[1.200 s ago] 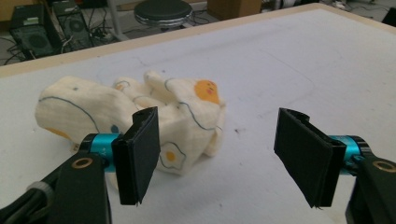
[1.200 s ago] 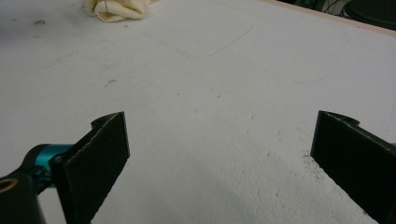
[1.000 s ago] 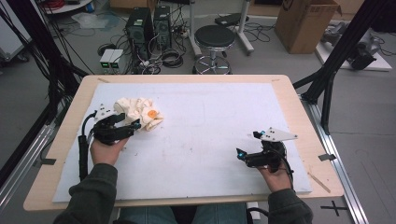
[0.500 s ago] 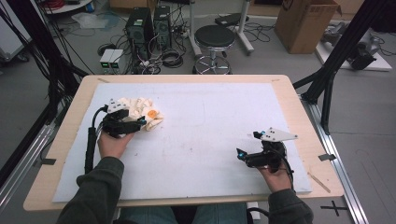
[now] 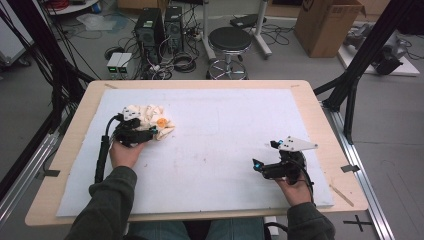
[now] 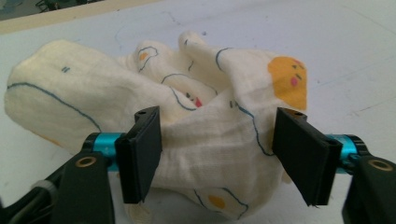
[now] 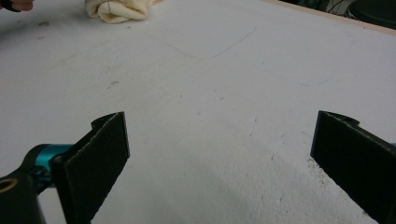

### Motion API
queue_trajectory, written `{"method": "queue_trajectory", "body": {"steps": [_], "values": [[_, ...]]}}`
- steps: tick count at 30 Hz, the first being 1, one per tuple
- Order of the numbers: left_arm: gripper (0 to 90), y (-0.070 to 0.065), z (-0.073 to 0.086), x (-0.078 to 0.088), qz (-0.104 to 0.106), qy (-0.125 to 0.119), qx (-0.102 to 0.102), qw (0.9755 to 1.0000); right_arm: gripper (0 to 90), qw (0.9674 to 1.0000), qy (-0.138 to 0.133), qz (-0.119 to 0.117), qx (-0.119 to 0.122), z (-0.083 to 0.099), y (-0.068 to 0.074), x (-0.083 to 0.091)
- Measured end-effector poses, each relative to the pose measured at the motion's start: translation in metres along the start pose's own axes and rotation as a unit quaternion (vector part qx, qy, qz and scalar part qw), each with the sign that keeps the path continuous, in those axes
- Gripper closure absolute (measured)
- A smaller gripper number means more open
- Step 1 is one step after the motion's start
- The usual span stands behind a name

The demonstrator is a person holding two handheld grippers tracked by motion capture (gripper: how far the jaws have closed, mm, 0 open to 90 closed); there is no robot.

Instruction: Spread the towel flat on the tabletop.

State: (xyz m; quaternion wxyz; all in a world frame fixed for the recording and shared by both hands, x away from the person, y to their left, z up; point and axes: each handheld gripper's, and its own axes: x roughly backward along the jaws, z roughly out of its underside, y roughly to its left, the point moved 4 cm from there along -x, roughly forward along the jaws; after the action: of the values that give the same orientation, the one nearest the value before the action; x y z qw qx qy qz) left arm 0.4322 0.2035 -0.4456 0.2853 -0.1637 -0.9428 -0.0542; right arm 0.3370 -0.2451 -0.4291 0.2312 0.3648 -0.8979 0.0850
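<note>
No readable text, labels, brands or numbers anywhere. The cloth (image 6: pixel 196 135) carries only printed pictures, fried-egg shapes and an orange face, no letters. Cardboard box (image 5: pixel 327 25) shows a dark mark too blurred to read.

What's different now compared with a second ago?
The left gripper has pushed forward onto the crumpled cloth, so the bundle now sits between its jaws. The jaws have just been closing around it, but the cloth isn't lifted and a firm pinch isn't clear. The right gripper stayed put, jaws wide apart over the bare white mat. The cloth keeps its place on the mat.
</note>
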Motion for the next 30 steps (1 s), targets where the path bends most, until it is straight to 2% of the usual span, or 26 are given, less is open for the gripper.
{"method": "queue_trajectory", "body": {"steps": [1,4,6,9,10,12,17,23,30], "values": [[41.0,0.0011,0.0021,-0.0032,-0.005,0.008,0.003,1.0,3.6,1.0,-0.002,0.0,0.0,-0.0001,-0.0002,0.0001],[44.8,0.0017,0.0047,-0.007,-0.01,0.018,0.005,0.9998,3.7,1.0,0.0,0.0,-0.003,0.0001,0.0004,0.0007],[51.1,0.0011,0.0066,-0.0093,-0.009,0.024,-0.003,0.9997,3.7,1.0,0.001,-0.001,-0.004,0.0002,0.0005,0.0012],[58.1,-0.0003,0.0079,-0.0108,-0.009,0.029,-0.007,0.9995,3.7,1.0,-0.002,-0.001,-0.005,-0.0001,0.0001,0.0014],[63.3,-0.0006,0.0087,-0.0121,-0.01,0.031,-0.009,0.9994,3.7,1.0,-0.002,0.0,-0.003,0.0,-0.0002,0.0015],[64.8,-0.0005,0.0091,-0.0126,-0.01,0.032,-0.01,0.9994,3.7,1.0,-0.004,0.0,-0.003,-0.0003,-0.0005,0.0011],[77.8,0.0005,0.0085,-0.011,-0.005,0.03,-0.012,0.9995,3.7,1.0,-0.001,-0.004,-0.003,0.0001,0.0002,-0.0001],[82.0,0.0021,0.0077,-0.0091,-0.001,0.03,-0.008,0.9995,3.7,1.0,0.003,-0.004,-0.004,0.0011,-0.0004,-0.0009],[82.5,0.0032,0.0055,-0.005,0.006,0.023,-0.004,0.9997,3.7,0.9999,0.011,-0.01,-0.004,0.0031,-0.0011,-0.0029]]}}
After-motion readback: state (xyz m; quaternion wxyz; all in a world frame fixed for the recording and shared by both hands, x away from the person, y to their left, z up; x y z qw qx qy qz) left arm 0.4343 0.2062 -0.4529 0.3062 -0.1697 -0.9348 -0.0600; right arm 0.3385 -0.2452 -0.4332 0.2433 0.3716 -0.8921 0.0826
